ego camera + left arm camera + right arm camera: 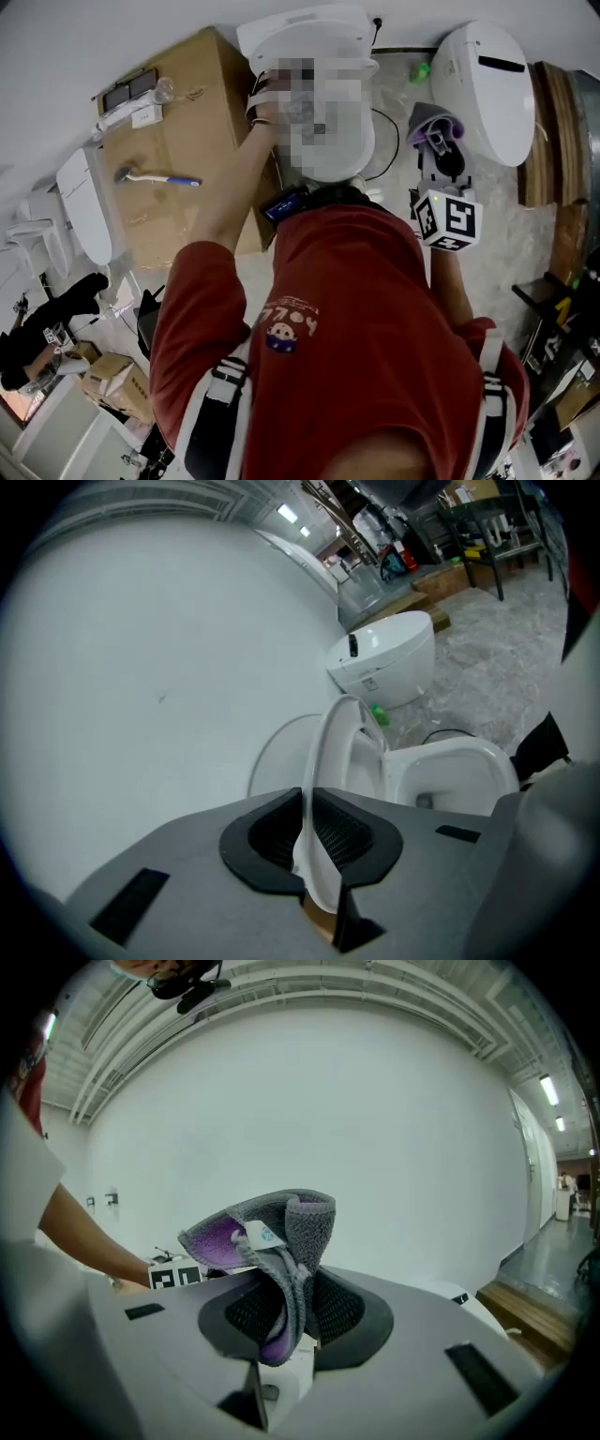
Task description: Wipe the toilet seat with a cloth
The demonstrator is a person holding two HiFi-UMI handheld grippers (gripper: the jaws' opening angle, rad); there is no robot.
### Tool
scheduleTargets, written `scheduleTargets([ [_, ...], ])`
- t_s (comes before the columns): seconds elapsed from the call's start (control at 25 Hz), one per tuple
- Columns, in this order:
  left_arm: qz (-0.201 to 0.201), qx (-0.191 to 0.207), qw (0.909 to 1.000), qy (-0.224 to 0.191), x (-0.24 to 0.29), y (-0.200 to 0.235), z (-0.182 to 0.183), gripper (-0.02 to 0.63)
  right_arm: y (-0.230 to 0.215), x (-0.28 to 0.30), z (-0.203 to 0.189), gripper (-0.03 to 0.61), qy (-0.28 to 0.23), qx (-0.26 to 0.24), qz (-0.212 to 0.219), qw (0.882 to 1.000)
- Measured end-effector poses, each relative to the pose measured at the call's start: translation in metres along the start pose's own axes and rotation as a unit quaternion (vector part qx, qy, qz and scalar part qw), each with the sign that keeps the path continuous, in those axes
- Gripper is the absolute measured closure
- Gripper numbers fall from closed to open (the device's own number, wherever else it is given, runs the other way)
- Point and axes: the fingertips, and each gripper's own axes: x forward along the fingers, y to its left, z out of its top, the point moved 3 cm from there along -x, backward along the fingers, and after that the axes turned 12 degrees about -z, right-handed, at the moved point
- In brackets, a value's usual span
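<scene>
A white toilet (305, 36) stands against the wall at the top of the head view, its middle hidden by a mosaic patch. My left gripper (263, 101) reaches its left side. In the left gripper view the raised white seat ring (330, 761) stands on edge between the pads, and the left gripper (309, 841) is shut on it. The lid (277, 761) leans behind and the open bowl (450, 772) lies to the right. My right gripper (441, 155) hovers right of the toilet, shut on a folded grey and purple cloth (277, 1237), also seen as a cloth (433, 120) from above.
A second white toilet (487, 84) lies at the right on the stone floor. A cardboard box (178, 141) stands left of the toilet with a brush (159, 176) on it. A cable (389, 141) runs beside the bowl. Wooden boards (553, 131) lean at the far right.
</scene>
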Motion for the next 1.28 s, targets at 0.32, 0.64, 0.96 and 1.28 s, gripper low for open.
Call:
scheduleTargets([
  [0.32, -0.155, -0.016, 0.9876, 0.017, -0.028, -0.08, 0.006, 0.566, 0.025, 0.0, -0.02, 0.499, 0.006, -0.065, 0.078, 0.995],
  [0.64, -0.379, -0.054, 0.9231, 0.036, -0.039, -0.194, -0.006, 0.514, 0.037, 0.014, -0.053, 0.499, 0.053, -0.049, 0.103, 0.992],
  [0.96, -0.472, -0.08, 0.8766, 0.05, -0.02, -0.288, -0.019, 0.465, 0.026, 0.019, -0.093, 0.499, 0.113, -0.046, 0.108, 0.987],
  [1.28, -0.507, -0.087, 0.8555, 0.055, 0.018, -0.367, -0.041, 0.443, 0.048, 0.025, -0.173, 0.497, 0.162, -0.049, 0.137, 0.976],
])
